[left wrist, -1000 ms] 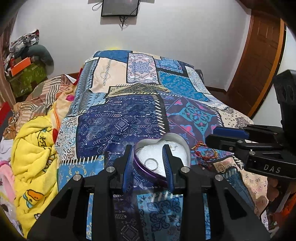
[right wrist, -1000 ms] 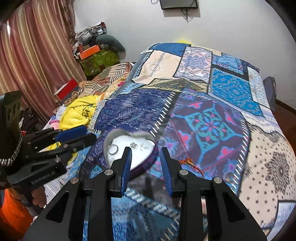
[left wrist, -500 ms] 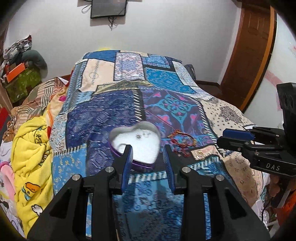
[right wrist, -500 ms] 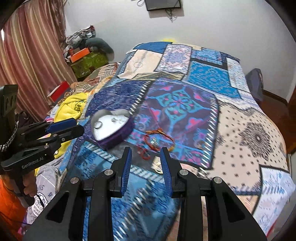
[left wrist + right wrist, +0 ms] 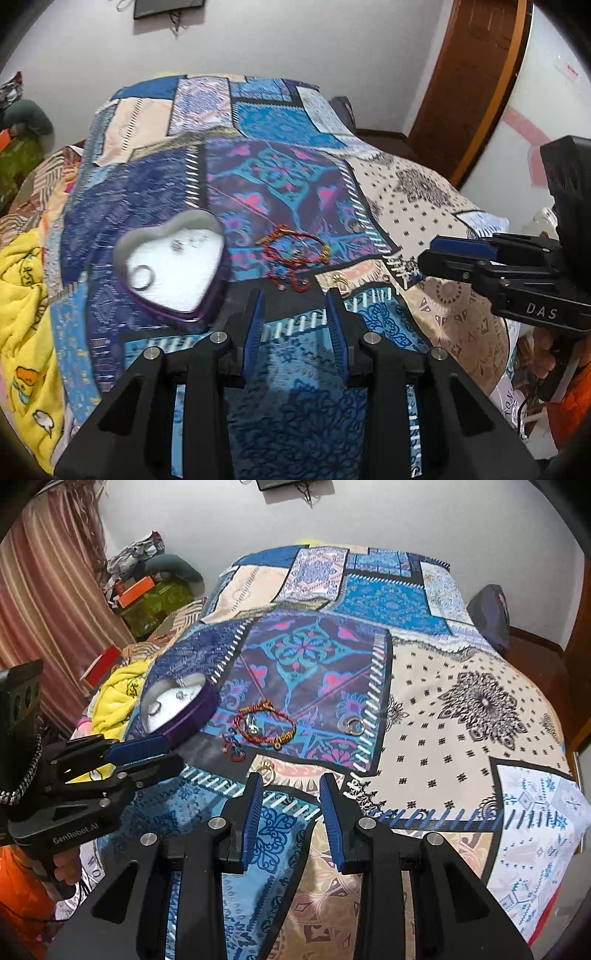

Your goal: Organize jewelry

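Your left tongs (image 5: pixel 295 295) and right tongs (image 5: pixel 291 779) gape wide, empty, above the bed's near edge; red bracelets (image 5: pixel 264 727) lie just beside the heart-shaped tin (image 5: pixel 173 273).

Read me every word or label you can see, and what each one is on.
"DAS": on the right gripper, side of its body.
"GenRobot.AI": on the left gripper, side of its body.
Black print on the yellow blanket: too blurred to read.
Red marking on the white door: too small to read.
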{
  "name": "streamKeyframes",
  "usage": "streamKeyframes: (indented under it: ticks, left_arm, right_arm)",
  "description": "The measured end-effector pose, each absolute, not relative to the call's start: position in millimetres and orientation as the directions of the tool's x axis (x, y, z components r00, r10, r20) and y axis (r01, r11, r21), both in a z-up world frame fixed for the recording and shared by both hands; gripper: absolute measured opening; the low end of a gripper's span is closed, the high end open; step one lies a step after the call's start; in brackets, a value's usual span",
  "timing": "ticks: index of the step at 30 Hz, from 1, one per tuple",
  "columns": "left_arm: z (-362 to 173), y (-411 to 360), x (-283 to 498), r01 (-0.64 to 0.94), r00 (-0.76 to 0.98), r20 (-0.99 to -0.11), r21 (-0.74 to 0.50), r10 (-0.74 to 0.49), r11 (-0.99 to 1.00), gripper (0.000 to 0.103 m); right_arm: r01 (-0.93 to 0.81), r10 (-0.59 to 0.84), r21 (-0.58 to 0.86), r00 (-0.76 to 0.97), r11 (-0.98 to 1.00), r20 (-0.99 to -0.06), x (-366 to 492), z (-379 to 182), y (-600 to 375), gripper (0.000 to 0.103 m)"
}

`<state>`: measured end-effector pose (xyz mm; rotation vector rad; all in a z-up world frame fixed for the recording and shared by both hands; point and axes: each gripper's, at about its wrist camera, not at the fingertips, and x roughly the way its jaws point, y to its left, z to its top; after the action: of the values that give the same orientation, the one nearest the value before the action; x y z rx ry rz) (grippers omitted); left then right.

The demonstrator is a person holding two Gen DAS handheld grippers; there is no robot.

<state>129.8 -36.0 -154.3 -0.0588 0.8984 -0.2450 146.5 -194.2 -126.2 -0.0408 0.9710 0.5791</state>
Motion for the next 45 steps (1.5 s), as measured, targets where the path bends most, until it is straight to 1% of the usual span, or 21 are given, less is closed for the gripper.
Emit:
streamKeyframes:
  ticks: [10, 14, 16, 20, 22, 26, 27, 30, 32, 37, 45]
  left_arm:
    - [-176, -40, 141, 0.195, 0.548, -0.794, -0.182, -0.261, 0.964, 0.033]
    - [-180, -36, 141, 0.188, 0.54, -0.799, -0.192, -0.265, 0.963, 0.033]
    - [-182, -34, 141, 0.185, 0.539, -0.8, -0.193, -0.264, 0.964, 0.033]
    - [-187, -30, 142, 0.174, 0.534, -0.801, -0.208, -0.27, 0.963, 0.033]
    - [-189, -28, 143, 0.17, 0.529, -0.801, -0.221, -0.278, 0.96, 0.03]
    - [-193, -28, 146, 0.166, 0.521, -0.808, -0.22, -0.275, 0.961, 0.028]
    - [-193, -28, 146, 0.166, 0.519, -0.809, -0.221, -0.275, 0.961, 0.026]
    - [-195, -27, 147, 0.159, 0.516, -0.81, -0.228, -0.277, 0.961, 0.026]
    - [-196, -27, 149, 0.151, 0.514, -0.814, -0.223, -0.269, 0.963, 0.026]
    - [-196, -32, 154, 0.144, 0.513, -0.823, -0.198, -0.244, 0.97, 0.026]
    - [-199, -46, 173, 0.135, 0.513, -0.834, -0.157, -0.204, 0.978, 0.026]
  right_arm:
    - [-0.563, 0.46, 0.211, 0.346, 0.799, -0.818, 159, -150, -164, 0.029]
    - [-0.59, 0.445, 0.206, 0.293, 0.781, -0.846, 166, -166, -152, 0.029]
    - [-0.614, 0.46, 0.223, 0.258, 0.757, -0.85, 165, -170, -148, 0.029]
    - [-0.636, 0.455, 0.19, 0.282, 0.748, -0.845, 163, -173, -145, 0.029]
    - [-0.634, 0.463, 0.194, 0.291, 0.749, -0.837, 162, -174, -147, 0.029]
    - [-0.636, 0.465, 0.188, 0.303, 0.749, -0.832, 161, -175, -147, 0.028]
    - [-0.639, 0.461, 0.177, 0.31, 0.749, -0.831, 161, -175, -147, 0.026]
    - [-0.641, 0.461, 0.172, 0.315, 0.748, -0.829, 162, -176, -141, 0.018]
    - [-0.631, 0.475, 0.198, 0.306, 0.75, -0.825, 164, -175, -145, 0.018]
    - [-0.614, 0.474, 0.198, 0.324, 0.764, -0.819, 159, -172, -151, 0.017]
    - [-0.548, 0.482, 0.221, 0.393, 0.806, -0.783, 159, -151, -183, 0.018]
